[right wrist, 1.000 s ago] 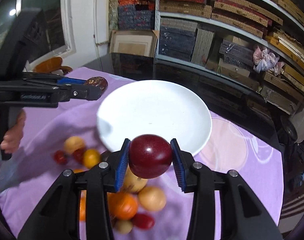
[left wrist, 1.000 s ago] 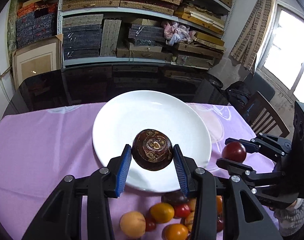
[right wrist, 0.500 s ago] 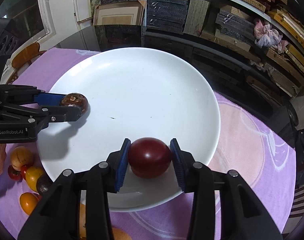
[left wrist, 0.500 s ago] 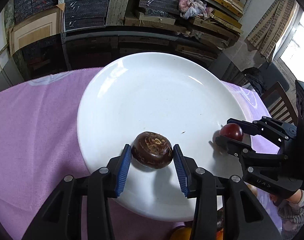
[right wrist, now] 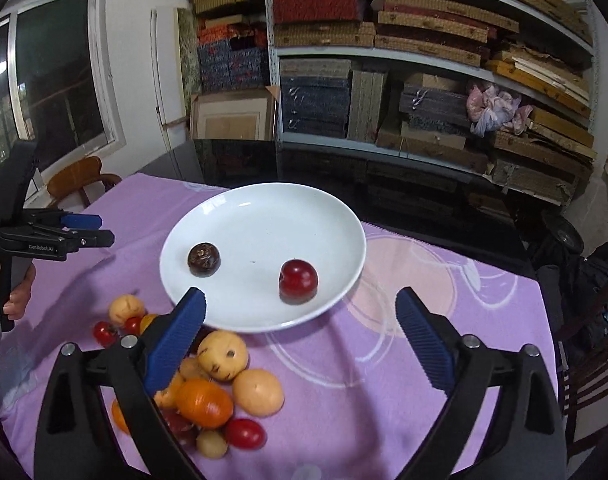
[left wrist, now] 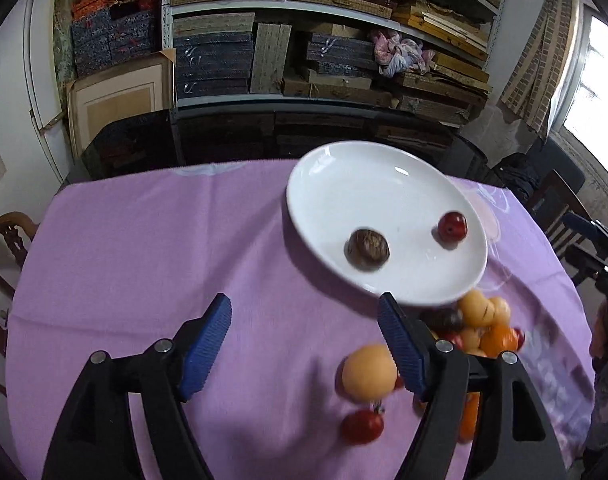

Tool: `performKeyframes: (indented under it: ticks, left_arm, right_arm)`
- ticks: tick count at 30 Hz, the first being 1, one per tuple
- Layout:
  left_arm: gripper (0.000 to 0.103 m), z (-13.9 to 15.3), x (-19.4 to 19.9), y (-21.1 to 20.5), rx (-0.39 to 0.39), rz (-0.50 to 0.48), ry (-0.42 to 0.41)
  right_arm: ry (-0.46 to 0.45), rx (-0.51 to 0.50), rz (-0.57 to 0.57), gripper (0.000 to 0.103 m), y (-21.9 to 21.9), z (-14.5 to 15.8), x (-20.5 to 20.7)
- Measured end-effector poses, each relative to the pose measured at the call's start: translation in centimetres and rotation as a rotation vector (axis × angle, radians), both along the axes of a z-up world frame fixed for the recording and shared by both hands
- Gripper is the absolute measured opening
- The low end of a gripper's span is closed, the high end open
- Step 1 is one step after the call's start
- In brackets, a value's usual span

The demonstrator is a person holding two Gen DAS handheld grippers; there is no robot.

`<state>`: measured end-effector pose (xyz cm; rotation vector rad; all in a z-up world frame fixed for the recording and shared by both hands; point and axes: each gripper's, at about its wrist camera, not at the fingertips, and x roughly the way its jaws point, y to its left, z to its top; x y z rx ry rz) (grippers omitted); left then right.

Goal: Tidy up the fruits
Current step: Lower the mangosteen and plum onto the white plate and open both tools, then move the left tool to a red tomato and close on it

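Note:
A white plate rests on the purple cloth. On it lie a dark brown round fruit and a dark red fruit, well apart. My left gripper hovers over the cloth, back from the plate's near rim. Its jaws are opening and hold nothing. My right gripper is also back from the plate, jaws opening wide, with nothing between them. A pile of orange, yellow and red fruits lies on the cloth in front of the plate.
A peach-coloured fruit and a cherry tomato lie just beside my left gripper's right finger. Shelves of stacked boxes stand behind the dark table. Wooden chairs flank the table. A person's hand holds the left gripper.
Both grippers lowered their fruits onto the plate, let go, and drew back toward the near side. The dark brown fruit and the red fruit now lie free on the plate.

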<state>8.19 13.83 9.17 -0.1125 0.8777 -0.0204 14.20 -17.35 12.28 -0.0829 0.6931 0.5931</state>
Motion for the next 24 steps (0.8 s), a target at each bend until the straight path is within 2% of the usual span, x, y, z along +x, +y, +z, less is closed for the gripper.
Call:
performKeyframes:
  ticks: [4, 7, 10, 17, 20, 22, 24]
  left_arm:
    - [0.076, -3.5, -3.9, -1.9, -0.017, -0.041, 0.025]
    - [0.076, -5.1, -4.9, -3.6, 0.013, -0.060, 0.003]
    - [0.075, -5.8, -5.1, -4.9, 0.026, -0.081, -0.015]
    - [0.075, -6.6, -5.0, -5.2, -0.034, -0.123, -0.035]
    - [0.062, -6.9, -4.9, -5.2, -0.053, -0.139, -0.025]
    - [0.046, -7.0, -5.0, -5.2, -0.058, -0.146, -0.023]
    - [0.045, -6.9, -5.2, -5.5, -0.054, -0.156, -0.029]
  right_arm:
    - [0.024, 0.113, -0.030, 0.095, -3.1, -2.3, -4.1]
    - [0.025, 0.160, -0.067, 0.095, -4.3, -4.3, -5.3]
    - [0.063, 0.166, -0.082, 0.095, -5.0, -5.4, -4.7]
    - [0.134, 0.178, -0.085, 0.095, -4.5, -7.0, -4.1]
    - [0.149, 0.165, -0.080, 0.096, -4.1, -7.3, -3.9]
    - [0.157, 0.159, -0.078, 0.096, -3.9, -7.6, -3.9]
    - [0.169, 0.159, -0.076, 0.096, -3.9, -7.8, -3.8]
